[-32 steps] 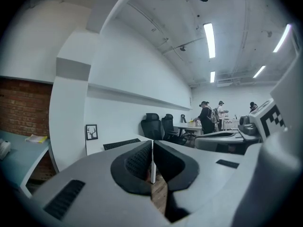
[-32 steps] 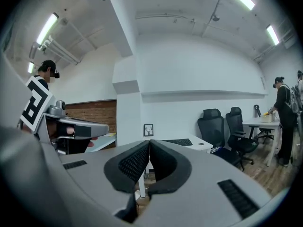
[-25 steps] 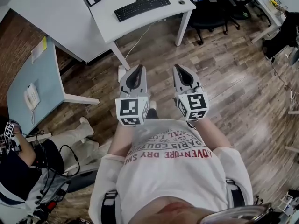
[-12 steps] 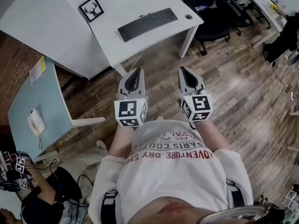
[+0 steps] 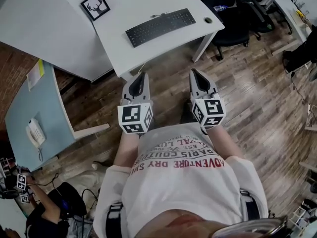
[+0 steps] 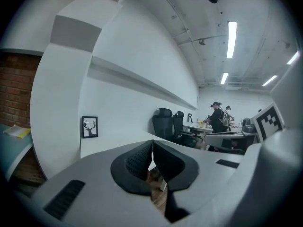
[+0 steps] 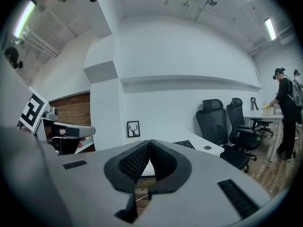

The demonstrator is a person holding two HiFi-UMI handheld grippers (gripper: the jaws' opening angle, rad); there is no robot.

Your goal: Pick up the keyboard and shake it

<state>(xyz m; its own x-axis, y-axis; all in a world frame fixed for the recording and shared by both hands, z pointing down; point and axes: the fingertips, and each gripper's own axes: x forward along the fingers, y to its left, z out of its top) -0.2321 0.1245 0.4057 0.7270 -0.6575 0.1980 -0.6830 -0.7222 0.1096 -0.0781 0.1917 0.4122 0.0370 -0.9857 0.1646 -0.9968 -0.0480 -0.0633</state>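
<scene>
Head view: both empty grippers, left (image 5: 140, 79) and right (image 5: 196, 76), are pressing jaws together, hovering well short of the flat black keyboard (image 5: 160, 27) lying on the white surface (image 5: 129, 9).

Bare wood floor (image 5: 166, 90) lies open between me and the white desk (image 5: 163, 47) at upper centre. The keyboard (image 5: 159, 27) has free desktop around it. A framed deer picture (image 5: 96, 5) stands at upper left, and black chairs (image 5: 235, 16) crowd the upper right.

White desk (image 5: 148, 1): black keyboard (image 5: 159, 27), framed deer picture (image 5: 96, 5), small round puck (image 5: 208, 20).
</scene>
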